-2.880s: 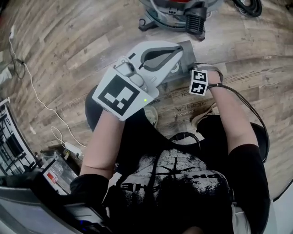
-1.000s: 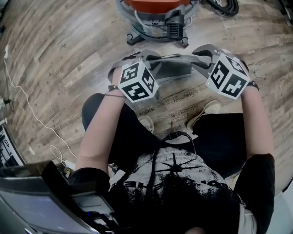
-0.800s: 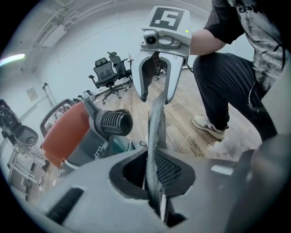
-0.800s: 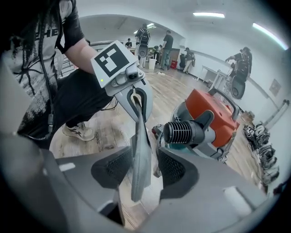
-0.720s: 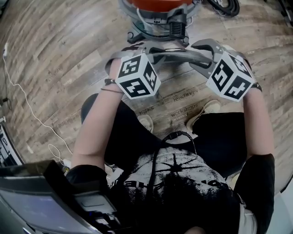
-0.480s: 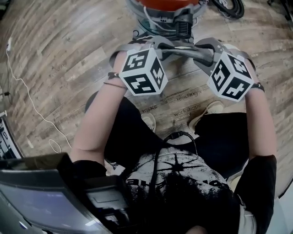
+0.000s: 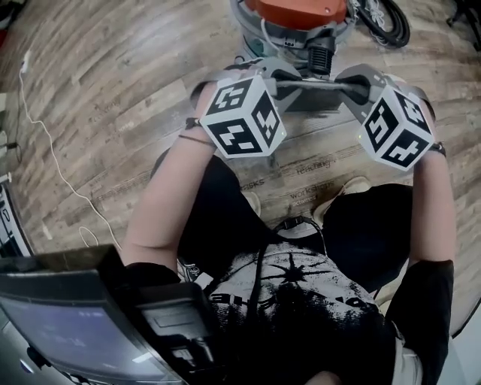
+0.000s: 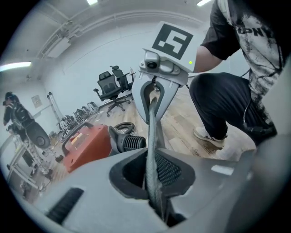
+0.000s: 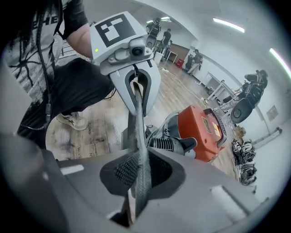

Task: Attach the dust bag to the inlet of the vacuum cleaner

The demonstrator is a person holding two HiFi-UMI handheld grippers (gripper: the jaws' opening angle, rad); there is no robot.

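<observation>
The grey dust bag (image 7: 319,85) hangs edge-on between my two grippers, just in front of the red-topped vacuum cleaner (image 7: 297,15). My left gripper (image 7: 279,81) is shut on its left end and my right gripper (image 7: 352,84) on its right end. In the left gripper view the bag (image 8: 152,145) runs from my left gripper (image 8: 157,182) up to the right gripper (image 8: 153,93), with the vacuum cleaner (image 8: 86,143) at the left. The right gripper view shows my right gripper (image 9: 136,182), whose jaws have just been closing, clamped on the bag (image 9: 137,132). The inlet is hidden.
A black hose (image 7: 383,19) coils to the right of the vacuum. A white cable (image 7: 45,143) trails over the wooden floor at the left. The person's shoes (image 7: 353,188) stand on a printed sheet. Office chairs (image 8: 111,84) stand far off.
Earlier the bag lay on the floor under the grippers. Both grippers have since risen with the bag stretched between them, and it now sits closer to the vacuum.
</observation>
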